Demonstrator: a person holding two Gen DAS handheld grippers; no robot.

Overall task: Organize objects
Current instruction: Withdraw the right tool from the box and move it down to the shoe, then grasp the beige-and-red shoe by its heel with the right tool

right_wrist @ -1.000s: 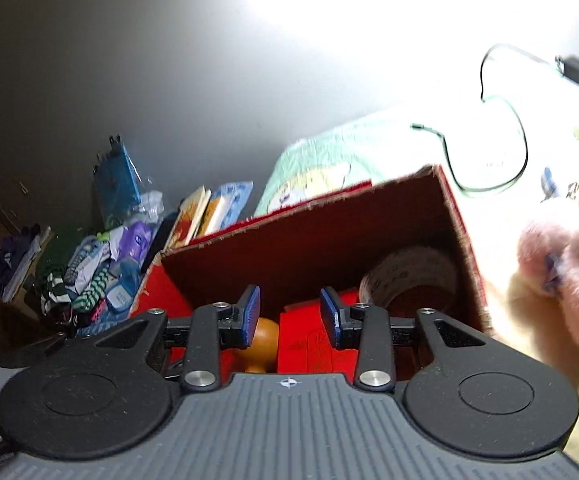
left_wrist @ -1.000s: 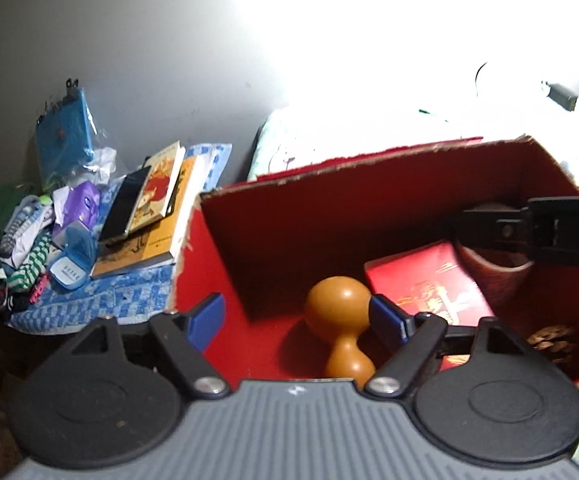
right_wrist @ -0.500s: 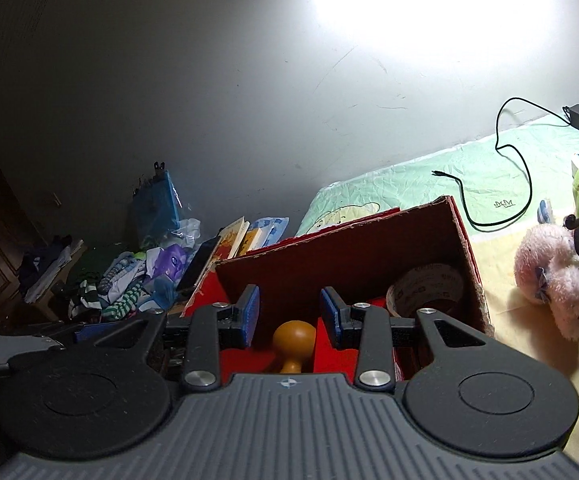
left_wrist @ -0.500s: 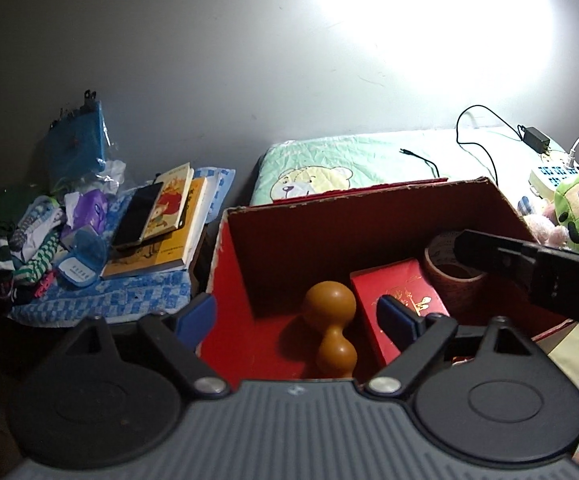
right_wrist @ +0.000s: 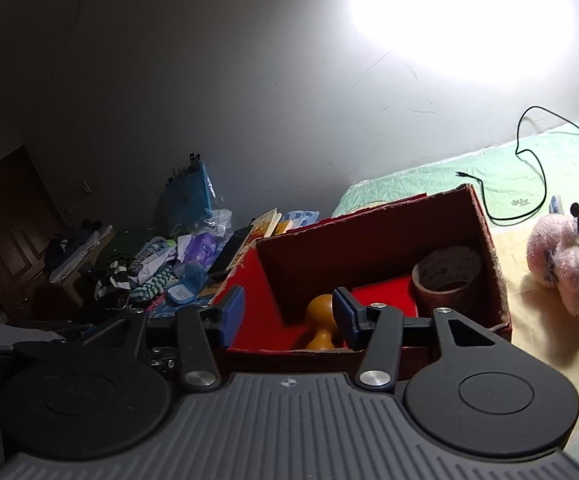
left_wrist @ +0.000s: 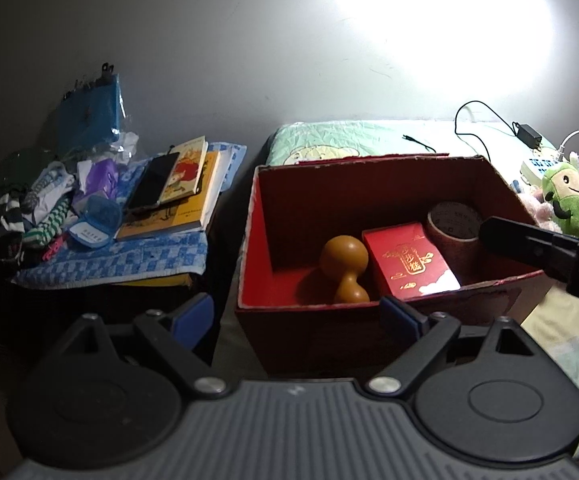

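Observation:
A red cardboard box [left_wrist: 369, 320] [right_wrist: 369, 236] stands open on the bed. Inside lie an orange wooden dumbbell-shaped piece [left_wrist: 344, 270] [right_wrist: 320, 320], a red packet with gold print [left_wrist: 409, 262] [right_wrist: 385, 296] and a roll of brown tape [left_wrist: 453, 222] [right_wrist: 447, 274]. My left gripper [left_wrist: 295, 318] hangs open in front of the box's near wall, holding nothing. My right gripper [right_wrist: 287, 318] is open too, just before the box's near edge; its black body [left_wrist: 545, 254] crosses the right side of the left wrist view.
Left of the box, a blue checked cloth [left_wrist: 129, 260] carries books [left_wrist: 185, 192], a phone [left_wrist: 153, 184], socks and small clutter [right_wrist: 157, 268]. Plush toys [left_wrist: 565, 196] [right_wrist: 569, 260] sit right of the box. A black cable [right_wrist: 529, 176] and charger lie on the green sheet by the wall.
Both grippers have pulled back and up out of the box, so its whole rim now shows. The right gripper's fingers have spread wider. The box contents have not moved.

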